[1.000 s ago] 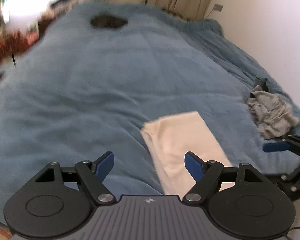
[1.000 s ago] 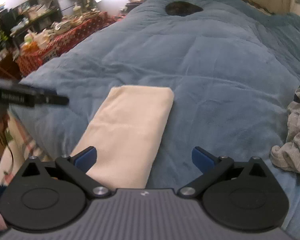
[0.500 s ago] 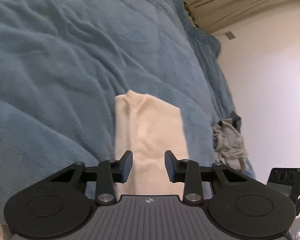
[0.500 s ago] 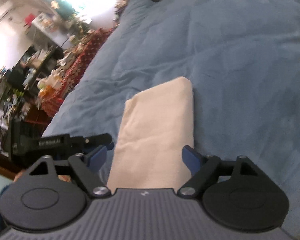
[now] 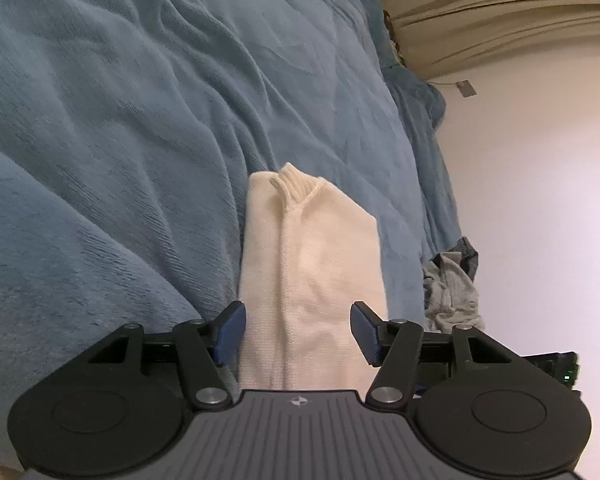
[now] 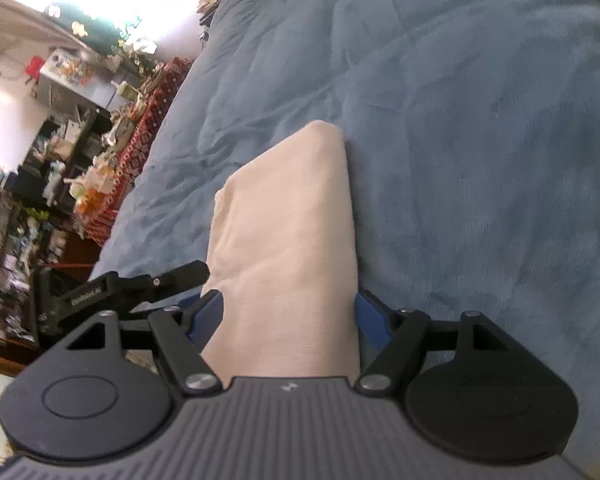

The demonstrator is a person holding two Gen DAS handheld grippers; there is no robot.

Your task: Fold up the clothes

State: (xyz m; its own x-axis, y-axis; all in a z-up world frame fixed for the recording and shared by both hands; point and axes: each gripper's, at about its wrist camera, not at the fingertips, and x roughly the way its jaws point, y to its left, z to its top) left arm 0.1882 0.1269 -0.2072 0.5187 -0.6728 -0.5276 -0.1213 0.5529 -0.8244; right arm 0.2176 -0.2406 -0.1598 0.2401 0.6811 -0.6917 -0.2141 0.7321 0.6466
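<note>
Straddling the near end of the folded cream sweater [image 5: 312, 280], the left gripper [image 5: 298, 334] shows at the bottom centre of its view with its blue pads spread; its jaws have just been opening, and the cloth runs between them with a gap at each side, so nothing is pinched. That stance suits taking the narrow end for 1 more fold, judging by how the sweater already lies as a long strip. In the other view the right gripper [image 6: 288, 316] sits lower centre, jaws wide, with the same sweater [image 6: 288, 232] filling the space between them; whether the pads press the edges I cannot tell, since the cloth hides their inner faces. The left tool's black frame shows just beside it, lower left, so the 2 tools work the same end. Further up, the strip reaches its ribbed collar at mid-frame on the blue blanket [image 5: 120, 120]. At right, a crumpled grey garment [image 5: 452, 292] waits near the wall.
</note>
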